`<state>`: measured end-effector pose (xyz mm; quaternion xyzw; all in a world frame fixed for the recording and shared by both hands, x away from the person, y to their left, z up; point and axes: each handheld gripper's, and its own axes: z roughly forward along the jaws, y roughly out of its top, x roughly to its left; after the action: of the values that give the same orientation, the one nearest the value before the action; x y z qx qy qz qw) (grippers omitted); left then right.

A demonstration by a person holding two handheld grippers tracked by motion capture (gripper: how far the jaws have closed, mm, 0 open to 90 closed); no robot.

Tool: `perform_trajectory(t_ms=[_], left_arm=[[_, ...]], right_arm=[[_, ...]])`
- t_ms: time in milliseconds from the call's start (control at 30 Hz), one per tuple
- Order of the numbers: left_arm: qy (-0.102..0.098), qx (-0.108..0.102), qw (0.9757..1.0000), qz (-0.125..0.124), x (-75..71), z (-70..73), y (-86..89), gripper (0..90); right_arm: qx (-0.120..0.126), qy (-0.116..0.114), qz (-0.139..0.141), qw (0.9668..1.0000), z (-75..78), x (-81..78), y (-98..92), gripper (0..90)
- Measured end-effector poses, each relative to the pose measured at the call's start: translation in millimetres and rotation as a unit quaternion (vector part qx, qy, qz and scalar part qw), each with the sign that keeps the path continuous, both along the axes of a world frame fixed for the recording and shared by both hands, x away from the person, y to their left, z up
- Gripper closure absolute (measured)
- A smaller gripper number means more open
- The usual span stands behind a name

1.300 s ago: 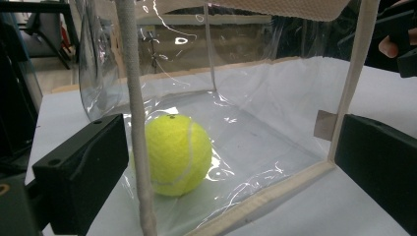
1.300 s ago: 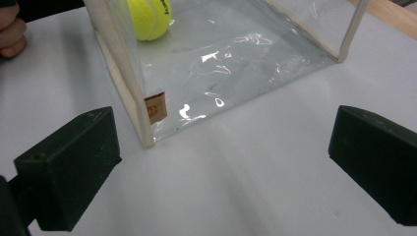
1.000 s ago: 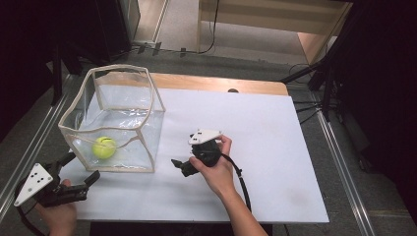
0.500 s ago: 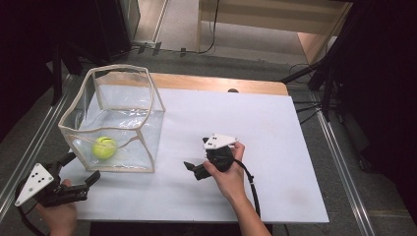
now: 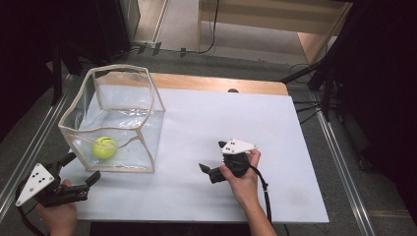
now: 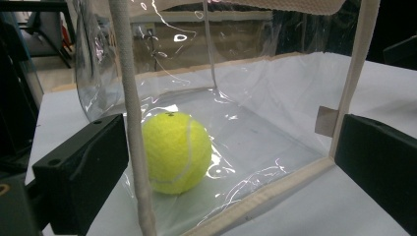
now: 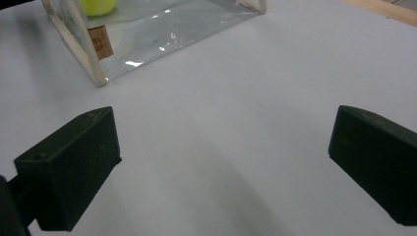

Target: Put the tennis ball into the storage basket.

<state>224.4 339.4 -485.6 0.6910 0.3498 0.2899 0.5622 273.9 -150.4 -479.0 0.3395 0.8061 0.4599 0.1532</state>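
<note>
My left gripper (image 5: 74, 173) sits at the table's near-left corner, jaws spread, nose aimed at the near face of the clear bag (image 5: 147, 101); I read that as parked ready to steady the bag or go for the ball, not gripping anything. In the left gripper view its jaws straddle the bag's near corner seam (image 6: 133, 147), apart from the plastic as far as I can tell. The tennis ball (image 5: 104, 146) lies inside the bag on its floor, near the front-left corner, just behind that seam (image 6: 176, 152). The bag stands upright and open-topped on the white table (image 5: 275, 128), so the ball is reachable only from above. My right gripper (image 5: 210, 160) is mid-table, well apart from the bag, jaws spread wide over bare tabletop in the right gripper view (image 7: 223, 162), holding nothing. Versus a second ago: the right gripper has pulled back right and toward me; left gripper, bag and ball unchanged.
</note>
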Motion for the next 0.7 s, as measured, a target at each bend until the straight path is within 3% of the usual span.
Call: perform_trajectory(t_ms=[700], left_arm=[[0.001, 0.008, 1.0000, 0.005, -0.1, -0.7, -3.2, 0.1]], right_arm=[[0.006, -0.007, -0.060, 0.9982, -3.3, -24.5, -68.5, 0.0]])
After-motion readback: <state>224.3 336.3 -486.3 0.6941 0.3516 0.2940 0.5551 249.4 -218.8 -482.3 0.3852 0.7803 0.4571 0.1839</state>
